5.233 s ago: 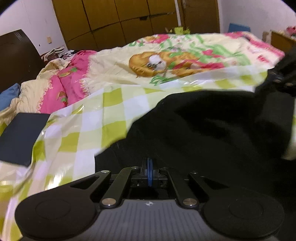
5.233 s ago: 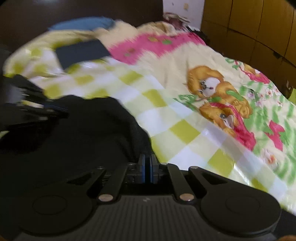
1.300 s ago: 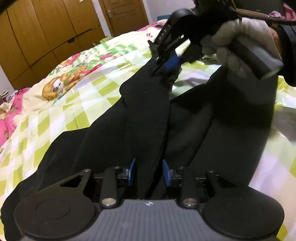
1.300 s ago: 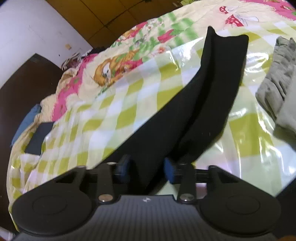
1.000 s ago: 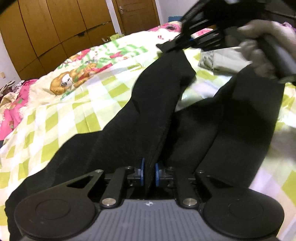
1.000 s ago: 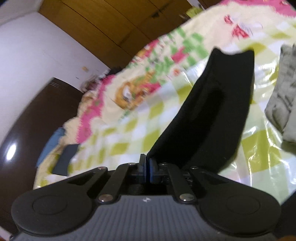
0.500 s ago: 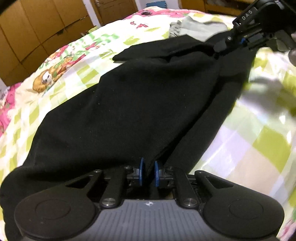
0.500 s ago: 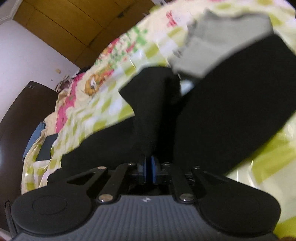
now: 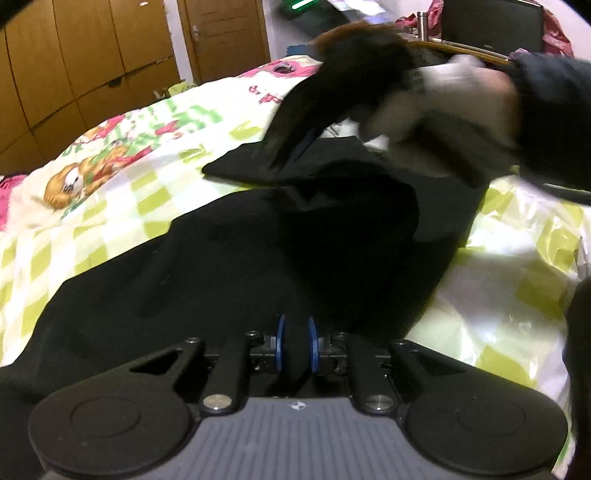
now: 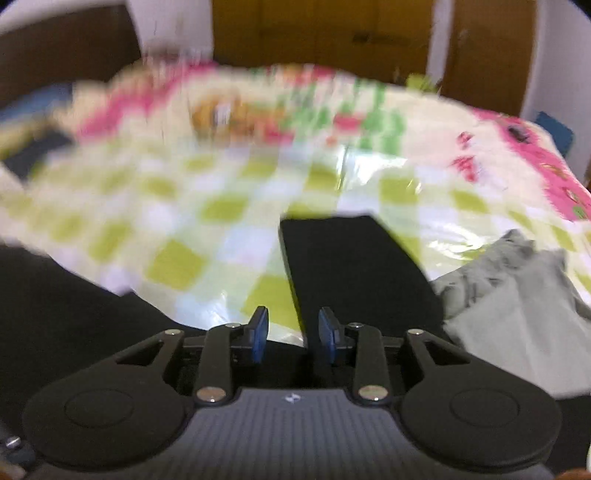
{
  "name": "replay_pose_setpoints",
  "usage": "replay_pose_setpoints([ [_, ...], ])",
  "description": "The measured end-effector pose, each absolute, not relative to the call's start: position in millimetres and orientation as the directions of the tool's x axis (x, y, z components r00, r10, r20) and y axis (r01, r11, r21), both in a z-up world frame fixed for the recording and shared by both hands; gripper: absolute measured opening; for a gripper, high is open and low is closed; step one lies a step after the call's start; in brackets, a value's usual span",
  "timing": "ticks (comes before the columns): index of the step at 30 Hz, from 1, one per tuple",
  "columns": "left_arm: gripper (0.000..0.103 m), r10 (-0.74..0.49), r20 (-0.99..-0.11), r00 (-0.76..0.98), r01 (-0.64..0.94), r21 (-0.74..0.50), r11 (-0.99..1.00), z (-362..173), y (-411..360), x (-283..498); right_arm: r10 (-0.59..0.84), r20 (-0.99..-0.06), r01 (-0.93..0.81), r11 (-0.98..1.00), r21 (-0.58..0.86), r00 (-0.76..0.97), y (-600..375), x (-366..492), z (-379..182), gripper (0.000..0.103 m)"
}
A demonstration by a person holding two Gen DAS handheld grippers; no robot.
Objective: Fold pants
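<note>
Wooden wardrobe doors [image 9: 85,62] behind the bed [image 9: 155,155], white wall [image 9: 271,33], dark headboard [image 10: 62,55]

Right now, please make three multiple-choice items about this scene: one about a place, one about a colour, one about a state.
1. Where does the grey cloth lie in the right wrist view?
A. right of the pants leg
B. left of the pants leg
C. on the wardrobe

2. What colour are the pants?
A. pink
B. black
C. blue

3. How is the left claw?
A. open, empty
B. shut on the pants
C. shut on the grey cloth

Answers:
1 A: the cloth sits at the leg's right edge on the checked sheet.
2 B: the fabric is black in both views.
3 B: black fabric fills the gap between its blue pads.
</note>
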State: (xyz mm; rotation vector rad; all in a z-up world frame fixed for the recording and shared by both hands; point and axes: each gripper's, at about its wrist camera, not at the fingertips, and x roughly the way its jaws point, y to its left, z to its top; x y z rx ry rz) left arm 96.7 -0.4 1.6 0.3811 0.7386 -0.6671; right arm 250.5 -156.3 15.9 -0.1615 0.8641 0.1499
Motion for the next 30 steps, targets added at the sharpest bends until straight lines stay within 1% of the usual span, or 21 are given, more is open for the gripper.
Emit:
replay_pose_setpoints([
  [2, 0.028, -0.436, -0.728, 0.529, 0.686, 0.064, 0.725, -3, -5, 98, 0.04, -0.776, -0.21, 0.97, -0.12, 0.63, -153, 259, 6, 0.031],
  [5, 0.028, -0.428, -0.735, 0.526, 0.69, 0.074, 0.72, -9, -10, 97, 0.004, -0.799, -0.186, 0.973, -0.136, 0.602, -155, 278, -15, 0.032],
  [7, 0.028, -0.428, -0.736, 0.525, 0.686, 0.068, 0.724, -10, -10, 99, -0.037, -0.789, -0.155, 0.974, -0.166, 0.614, -161, 286, -24, 0.03],
  [8, 0.028, -0.43, -0.735, 0.524, 0.683, 0.061, 0.727, -9, -10, 99, -0.031, -0.788, -0.136, 0.98, -0.144, 0.614, -167, 291, -26, 0.029],
  [9, 0.028, -0.43, -0.735, 0.524, 0.679, 0.056, 0.732, -8, -10, 101, -0.009, -0.791, -0.12, 0.987, -0.105, 0.612, -173, 294, -25, 0.024],
  [10, 0.028, -0.428, -0.735, 0.526, 0.675, 0.055, 0.736, -8, -10, 101, 0.015, -0.793, -0.108, 0.992, -0.064, 0.609, -180, 296, -22, 0.009],
  [11, 0.028, -0.426, -0.734, 0.529, 0.671, 0.055, 0.739, -7, -10, 103, 0.045, -0.79, -0.091, 0.996, -0.014, 0.611, -188, 295, -16, 0.005],
  [13, 0.028, -0.421, -0.736, 0.531, 0.669, 0.058, 0.741, -7, -13, 105, 0.085, -0.767, -0.07, 0.996, 0.053, 0.636, -203, 290, -3, 0.005],
  [15, 0.028, -0.414, -0.737, 0.535, 0.668, 0.069, 0.741, -6, -17, 105, 0.114, -0.721, -0.036, 0.992, 0.123, 0.684, -225, 273, 19, 0.005],
  [18, 0.028, -0.411, -0.739, 0.534, 0.674, 0.078, 0.735, -3, -23, 99, 0.167, -0.634, 0.016, 0.962, 0.273, 0.755, -269, 238, 52, 0.005],
  [20, 0.028, -0.407, -0.743, 0.532, 0.681, 0.089, 0.727, -2, -29, 97, 0.174, -0.569, 0.067, 0.924, 0.376, 0.804, -306, 203, 68, 0.005],
  [23, 0.028, -0.409, -0.745, 0.527, 0.695, 0.101, 0.711, 1, -40, 92, 0.13, -0.502, 0.158, 0.856, 0.492, 0.855, -360, 154, 78, 0.005],
  [25, 0.028, -0.407, -0.747, 0.526, 0.704, 0.114, 0.701, 2, -48, 89, 0.088, -0.49, 0.234, 0.796, 0.559, 0.867, -394, 123, 71, 0.005],
  [27, 0.028, -0.405, -0.751, 0.521, 0.712, 0.12, 0.692, 3, -56, 89, 0.066, -0.518, 0.306, 0.741, 0.598, 0.853, -421, 101, 52, 0.005],
  [30, 0.029, -0.396, -0.758, 0.519, 0.723, 0.141, 0.677, 2, -67, 84, 0.037, -0.568, 0.395, 0.681, 0.617, 0.822, -445, 76, 23, 0.003],
])
